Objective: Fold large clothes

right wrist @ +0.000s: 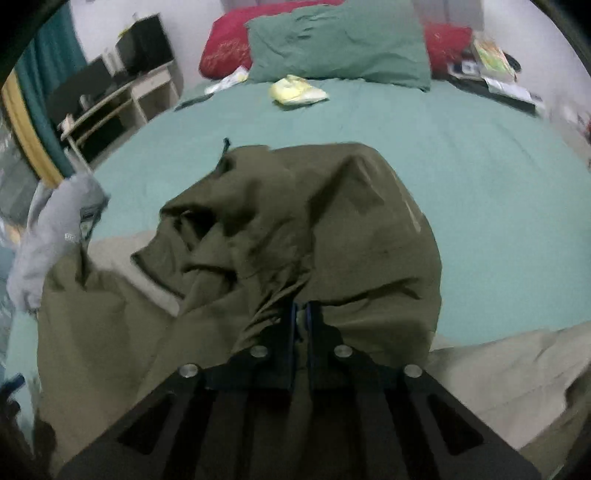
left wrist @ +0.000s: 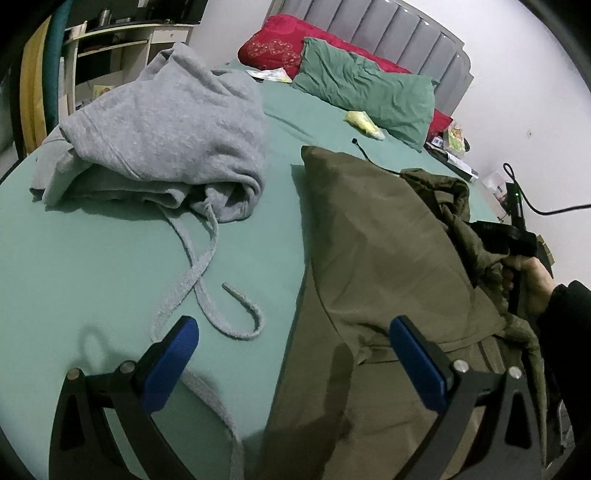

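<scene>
1. Pinching a bunched fold of the olive garment (right wrist: 295, 229), the right gripper (right wrist: 301, 317) has its fingers (right wrist: 286, 332) nearly together with cloth gathered between them. My read: it has that edge so it can carry it over for a fold.
2. Left gripper (left wrist: 295, 350) hangs over the near bed edge, fingers (left wrist: 171, 354) spread wide, nothing between them. Olive fabric lies under its right-hand finger at 3 o'clock; bare sheet and a grey drawstring (left wrist: 207, 295) under the other at 9. Probably waiting to pin or take the near hem.
3. Olive garment sprawls on the green bed sheet (left wrist: 92, 258) from the near edge out to centre, partly flat, crumpled at 3 o'clock where the person's hand (left wrist: 528, 277) holds the right tool.
4. Grey hoodie (left wrist: 166, 129) sits heaped at 10 o'clock, apart from the olive piece. Not folded yet, likely queued.
5. Further out at 12: yellow packet (left wrist: 364, 123) loose on the sheet, then green pillow (left wrist: 365, 88) leaning on a red pillow (left wrist: 273, 44) at the headboard (left wrist: 406, 33). All clear of the folding area.
</scene>
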`<state>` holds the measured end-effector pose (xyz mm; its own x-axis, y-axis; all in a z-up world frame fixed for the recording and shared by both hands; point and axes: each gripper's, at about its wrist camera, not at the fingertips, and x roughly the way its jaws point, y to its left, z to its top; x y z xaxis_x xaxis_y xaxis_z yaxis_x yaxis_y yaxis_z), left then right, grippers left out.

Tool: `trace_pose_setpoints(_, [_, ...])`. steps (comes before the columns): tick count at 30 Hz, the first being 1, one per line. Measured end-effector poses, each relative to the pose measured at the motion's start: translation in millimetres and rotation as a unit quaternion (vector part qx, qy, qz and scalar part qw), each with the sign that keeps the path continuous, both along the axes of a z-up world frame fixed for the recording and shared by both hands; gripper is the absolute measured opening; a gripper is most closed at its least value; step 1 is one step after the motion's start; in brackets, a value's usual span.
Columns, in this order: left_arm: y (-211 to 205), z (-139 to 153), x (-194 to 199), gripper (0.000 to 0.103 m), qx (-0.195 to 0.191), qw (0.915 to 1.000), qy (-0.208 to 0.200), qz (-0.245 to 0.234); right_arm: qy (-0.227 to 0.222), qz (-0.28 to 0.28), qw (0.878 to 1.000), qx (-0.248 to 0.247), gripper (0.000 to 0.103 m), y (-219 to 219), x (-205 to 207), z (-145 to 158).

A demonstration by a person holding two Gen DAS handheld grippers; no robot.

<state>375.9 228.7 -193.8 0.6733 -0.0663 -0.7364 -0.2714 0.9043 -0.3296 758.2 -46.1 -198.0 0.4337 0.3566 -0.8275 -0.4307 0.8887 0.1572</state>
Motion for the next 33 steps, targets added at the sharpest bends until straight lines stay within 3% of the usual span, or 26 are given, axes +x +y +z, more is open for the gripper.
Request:
trace_pose_setpoints(3, [2, 2, -1, 0.103, -0.001, 1.0, -0.002, 0.003, -0.06, 0.037, 0.995, -0.071, 0.003, 11, -13, 37])
trace_pose_setpoints(5, [3, 4, -2, 0.103, -0.009, 0.9999, -0.005, 0.006, -0.133, 0.039, 0.978, -0.155, 0.003, 18, -16, 73])
trace_pose_setpoints(6, [4, 5, -2, 0.103, -0.01, 0.9999, -0.007, 0.008, -0.181, 0.041, 0.961, -0.204, 0.003, 20, -17, 93])
trace_pose_setpoints(7, [5, 6, -2, 0.103, -0.01, 0.9999, -0.009, 0.01, -0.24, 0.046, 0.933, -0.263, 0.003, 29, -21, 112])
trace_pose_setpoints(8, [5, 7, -2, 0.103, -0.01, 0.9998, -0.01, 0.01, -0.319, 0.059, 0.884, -0.337, 0.003, 40, -35, 129])
trace_pose_setpoints(9, [6, 8, -3, 0.103, -0.01, 0.9998, -0.011, 0.011, -0.388, 0.086, 0.827, -0.398, 0.002, 51, -52, 140])
trace_pose_setpoints(12, [7, 11, -5, 0.103, -0.015, 0.9997, -0.016, 0.012, -0.48, 0.176, 0.708, -0.488, 0.003, 72, -104, 134])
trace_pose_setpoints(14, [5, 13, -7, 0.103, -0.011, 0.9997, -0.019, 0.008, -0.513, 0.263, 0.633, -0.517, 0.003, 82, -166, 99])
trace_pose_setpoints(15, [5, 14, -7, 0.103, -0.01, 0.9997, -0.02, 0.008, -0.517, 0.297, 0.609, -0.522, 0.003, 82, -194, 78])
trace_pose_setpoints(16, [4, 14, -8, 0.103, -0.011, 0.9997, -0.02, 0.007, -0.512, 0.336, 0.595, -0.521, 0.003, 81, -223, 55])
trace_pose_setpoints(17, [4, 14, -8, 0.103, -0.013, 0.9997, -0.019, 0.007, -0.506, 0.359, 0.59, -0.517, 0.003, 78, -245, 36])
trace_pose_setpoints(18, [4, 15, -9, 0.103, -0.016, 0.9997, -0.019, 0.007, -0.493, 0.381, 0.596, -0.507, 0.003, 74, -270, 17])
trace_pose_setpoints(19, [4, 15, -10, 0.103, -0.019, 0.9996, -0.019, 0.005, -0.476, 0.399, 0.609, -0.494, 0.003, 70, -292, 0])
trace_pose_setpoints(20, [4, 16, -12, 0.103, -0.018, 0.9996, -0.02, 0.003, -0.448, 0.409, 0.637, -0.475, 0.005, 66, -312, -14])
trace_pose_setpoints(21, [3, 16, -13, 0.103, -0.016, 0.9997, -0.021, 0.002, -0.414, 0.414, 0.673, -0.452, 0.007, 62, -325, -22])
trace_pose_setpoints(23, [3, 16, -17, 0.103, -0.011, 0.9997, -0.021, -0.001, -0.349, 0.398, 0.748, -0.399, 0.03, 57, -342, -26])
trace_pose_setpoints(24, [3, 17, -18, 0.103, -0.011, 0.9997, -0.021, -0.002, -0.325, 0.381, 0.783, -0.369, 0.035, 55, -347, -21])
trace_pose_setpoints(26, [5, 17, -21, 0.103, -0.011, 0.9997, -0.022, -0.005, -0.315, 0.322, 0.84, -0.303, 0.055, 47, -347, 8])
trace_pose_setpoints(29, [7, 19, -22, 0.103, -0.01, 0.9997, -0.024, -0.003, -0.338, 0.223, 0.884, -0.235, 0.084, 28, -326, 55])
trace_pose_setpoints(33, [8, 19, -21, 0.103, -0.013, 0.9997, -0.022, -0.003, -0.29, 0.172, 0.927, -0.165, 0.089, 43, -276, 86])
